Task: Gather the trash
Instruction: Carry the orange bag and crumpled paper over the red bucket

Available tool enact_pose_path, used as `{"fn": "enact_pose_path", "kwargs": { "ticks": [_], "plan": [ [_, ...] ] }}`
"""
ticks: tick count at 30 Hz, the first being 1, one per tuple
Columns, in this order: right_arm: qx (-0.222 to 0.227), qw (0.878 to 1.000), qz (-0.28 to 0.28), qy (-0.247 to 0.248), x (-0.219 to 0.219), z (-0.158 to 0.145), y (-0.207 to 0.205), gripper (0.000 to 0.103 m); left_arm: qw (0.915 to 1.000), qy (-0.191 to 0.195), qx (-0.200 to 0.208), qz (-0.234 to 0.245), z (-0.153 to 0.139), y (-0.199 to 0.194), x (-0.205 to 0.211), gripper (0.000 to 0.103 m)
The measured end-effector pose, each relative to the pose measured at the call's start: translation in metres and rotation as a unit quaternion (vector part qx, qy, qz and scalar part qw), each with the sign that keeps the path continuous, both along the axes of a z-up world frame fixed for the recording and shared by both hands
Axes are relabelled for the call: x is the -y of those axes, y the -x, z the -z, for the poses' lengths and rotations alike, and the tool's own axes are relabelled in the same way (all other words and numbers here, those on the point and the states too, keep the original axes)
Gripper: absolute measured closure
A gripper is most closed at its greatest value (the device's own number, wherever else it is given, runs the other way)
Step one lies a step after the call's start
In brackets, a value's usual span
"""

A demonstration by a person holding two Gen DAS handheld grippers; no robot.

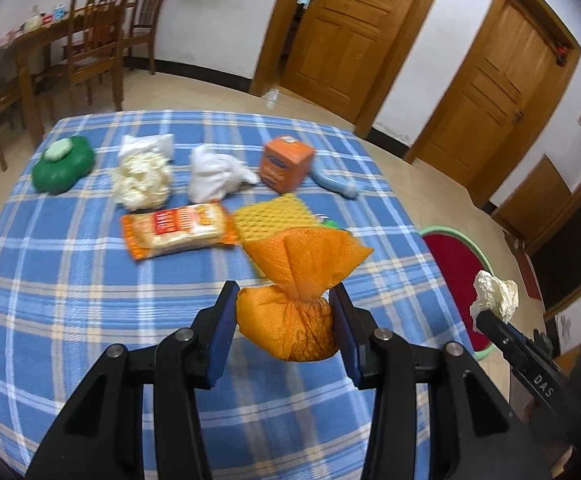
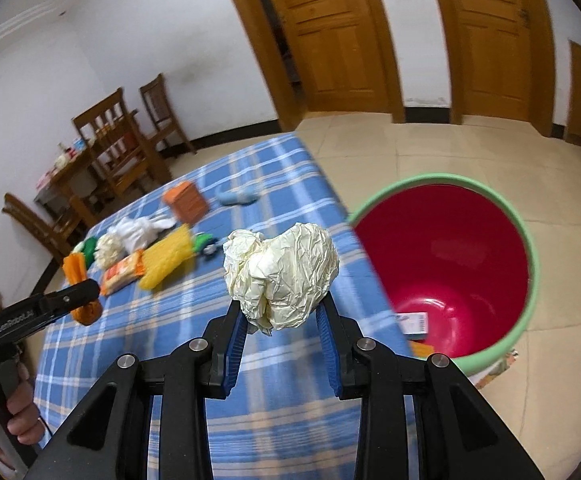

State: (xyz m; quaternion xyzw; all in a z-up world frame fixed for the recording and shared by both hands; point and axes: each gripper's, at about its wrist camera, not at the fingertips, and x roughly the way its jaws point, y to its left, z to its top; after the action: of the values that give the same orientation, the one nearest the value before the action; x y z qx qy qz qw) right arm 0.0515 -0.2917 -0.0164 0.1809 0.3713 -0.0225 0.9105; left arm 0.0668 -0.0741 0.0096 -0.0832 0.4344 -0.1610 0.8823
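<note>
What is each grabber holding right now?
Left gripper: closed on the tied orange bag.
Right gripper: closed on the crumpled paper ball.

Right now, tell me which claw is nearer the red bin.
Right. The right claw, shut on crumpled paper, sits beside the red bin; the left claw, holding an orange bundle, is farther back over the table.

Right gripper (image 1: 490, 316): "DAS" printed in white on its black arm. Left gripper (image 2: 90, 292): "GenRobot.AI" on its black arm.
</note>
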Motion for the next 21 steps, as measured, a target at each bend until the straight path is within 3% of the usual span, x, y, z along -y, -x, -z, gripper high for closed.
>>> {"fn": "enact_pose_path", "kwargs": {
  "ticks": [10, 21],
  "plan": [
    [-0.023, 0.997, 0.08, -0.005, 0.054, 0.018, 0.009, 0.066, 0.9977, -0.009, 0.001, 0.067, -0.002, -0.007, 0.056, 0.057],
    [-0.046, 0.991, 0.123, -0.016, 0.094, 0.039, 0.009, 0.064, 0.992, -0.033, -0.001, 0.122, 0.002, -0.018, 0.114, 0.057]
  ]
}}
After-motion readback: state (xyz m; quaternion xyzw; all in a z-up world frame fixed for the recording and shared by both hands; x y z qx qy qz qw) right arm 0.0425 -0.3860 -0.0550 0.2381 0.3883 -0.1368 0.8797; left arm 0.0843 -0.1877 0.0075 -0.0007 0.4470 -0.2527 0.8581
